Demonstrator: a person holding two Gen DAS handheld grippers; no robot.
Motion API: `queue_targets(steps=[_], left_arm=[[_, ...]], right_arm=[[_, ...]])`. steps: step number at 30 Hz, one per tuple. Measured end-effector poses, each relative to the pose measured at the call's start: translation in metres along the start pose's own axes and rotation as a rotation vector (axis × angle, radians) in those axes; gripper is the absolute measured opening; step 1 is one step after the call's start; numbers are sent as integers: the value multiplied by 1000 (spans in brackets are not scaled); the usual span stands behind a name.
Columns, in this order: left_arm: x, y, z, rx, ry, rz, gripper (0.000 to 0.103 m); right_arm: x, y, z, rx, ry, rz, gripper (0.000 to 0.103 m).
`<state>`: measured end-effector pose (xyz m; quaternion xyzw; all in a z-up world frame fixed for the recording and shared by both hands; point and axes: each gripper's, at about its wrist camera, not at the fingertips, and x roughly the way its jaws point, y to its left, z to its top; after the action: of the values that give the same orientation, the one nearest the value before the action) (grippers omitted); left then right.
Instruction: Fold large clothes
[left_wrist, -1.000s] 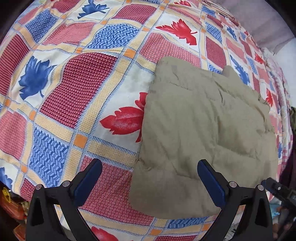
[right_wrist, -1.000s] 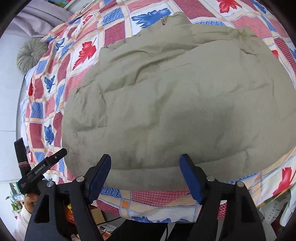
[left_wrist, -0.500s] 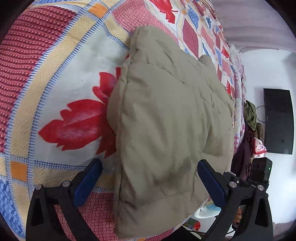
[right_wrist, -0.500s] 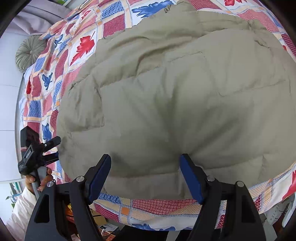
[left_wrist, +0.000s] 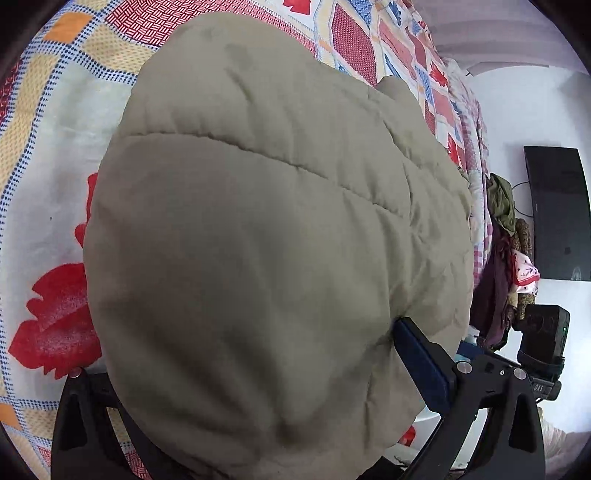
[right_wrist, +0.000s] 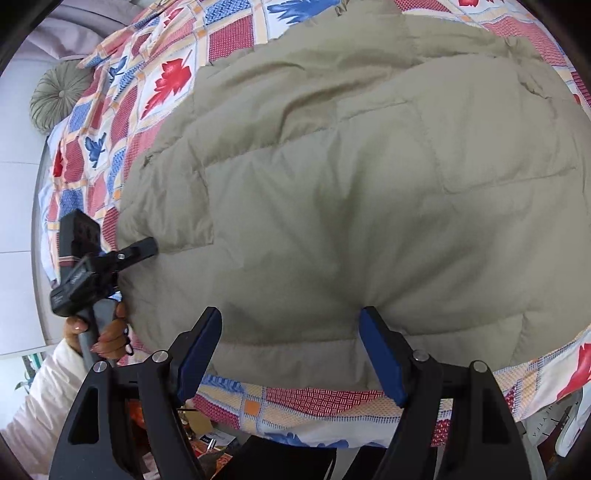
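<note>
A folded olive quilted jacket lies on a bed with a red, blue and white leaf-patterned bedspread. My left gripper is pushed in at the jacket's edge and its jaws are closing with the padded bulk between them. The right blue pad dents the fabric, and the other finger is hidden under the jacket. In the right wrist view the left gripper meets the jacket at its left edge. My right gripper stands open, tips on the jacket's near edge.
A hand in a white sleeve holds the left gripper's handle. A round green cushion lies at the bed's far left. Hanging clothes and a black screen are beyond the bed's right side. The bed's front edge lies just below the jacket.
My left gripper has dropped and pushed in at the jacket's edge; the jacket now fills its view and covers one finger. The right gripper has barely moved.
</note>
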<state>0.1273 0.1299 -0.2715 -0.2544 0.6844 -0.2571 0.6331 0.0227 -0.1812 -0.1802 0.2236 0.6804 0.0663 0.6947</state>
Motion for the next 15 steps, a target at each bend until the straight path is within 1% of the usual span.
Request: queue_targets(steps=[1,2,3,5,6,7,8,9,10,11,12,15], left_arm=[[-2,-2,-1,8,-5,9,74],[-3,-5,-1,17,-1,-8,51],[-5,-8,-2,18,-1,-35,44],[-11,-18,-4,33,-10,-42,29],[-16,-22,-6,43,-13,-44,27],[-21,-27,-7,50,-18,-46,24],[-27,-34,-8,57,-25,-52,23],[-34,-39,-10,59,-30,-60,23],[-40,-48,-12,60,-38,-71,23],[-46,-57,-14,66,-46,-82,23],[-52,-69,-16,75,-52,-91,23],[-67,-104,-21,121,-61,-92,23]], right_arm=[[-5,-1,1,-2,-11,2,79],[-10,-2,3,-2,-22,1,79],[-14,-5,5,1,-35,1,79],[-20,-10,10,15,-75,4,79],[-22,-12,13,15,-90,2,77],[-22,-12,17,4,-105,-6,53],[-22,-11,22,-19,-112,-28,35],[-20,-9,25,-44,-113,-58,19],[-19,-7,29,-70,-123,-80,17],[-19,-6,32,-91,-145,-84,15],[-19,-5,36,-107,-168,-83,13],[-16,-9,47,-130,-232,-58,13]])
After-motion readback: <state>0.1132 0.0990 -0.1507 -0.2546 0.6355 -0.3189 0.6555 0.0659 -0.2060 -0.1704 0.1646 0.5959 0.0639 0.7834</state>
